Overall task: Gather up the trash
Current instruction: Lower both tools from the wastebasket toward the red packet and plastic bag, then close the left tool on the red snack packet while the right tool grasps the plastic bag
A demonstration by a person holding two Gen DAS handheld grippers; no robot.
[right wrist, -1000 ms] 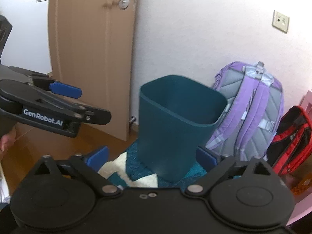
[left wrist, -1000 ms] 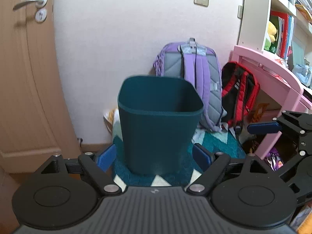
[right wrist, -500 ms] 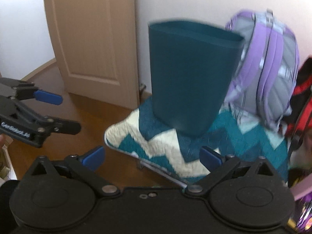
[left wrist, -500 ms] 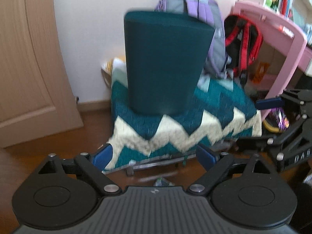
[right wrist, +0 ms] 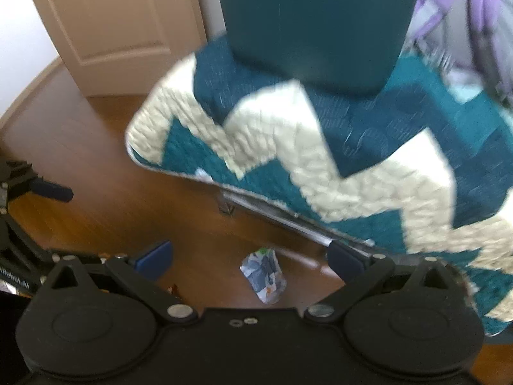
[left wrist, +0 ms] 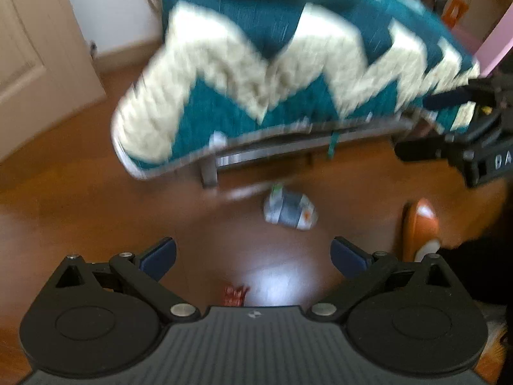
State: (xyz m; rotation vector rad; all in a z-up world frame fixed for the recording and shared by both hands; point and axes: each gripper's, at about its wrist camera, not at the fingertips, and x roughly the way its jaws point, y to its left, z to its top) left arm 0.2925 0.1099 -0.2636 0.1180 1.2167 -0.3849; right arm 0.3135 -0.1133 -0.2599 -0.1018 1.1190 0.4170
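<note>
My left gripper [left wrist: 253, 256] and right gripper [right wrist: 248, 260] hung spread and empty above the wooden floor [left wrist: 80, 211], its jaws just widened. A crumpled wrapper [right wrist: 264, 277] lay near the quilted bench [right wrist: 352, 160]: probably light, soft, best pinched across its middle. The teal bin [right wrist: 317, 22] stood on the bench, contents unseen.

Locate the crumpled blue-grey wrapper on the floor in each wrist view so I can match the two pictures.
Left wrist view: the wrapper lies on the wooden floor right of centre, just below the stool's metal frame.
Right wrist view: the wrapper sits low and central on the floor, between the open fingers of the right hand-held gripper.
Shared landmark: the teal and cream zigzag blanket, with the dark teal bin standing on it.
</note>
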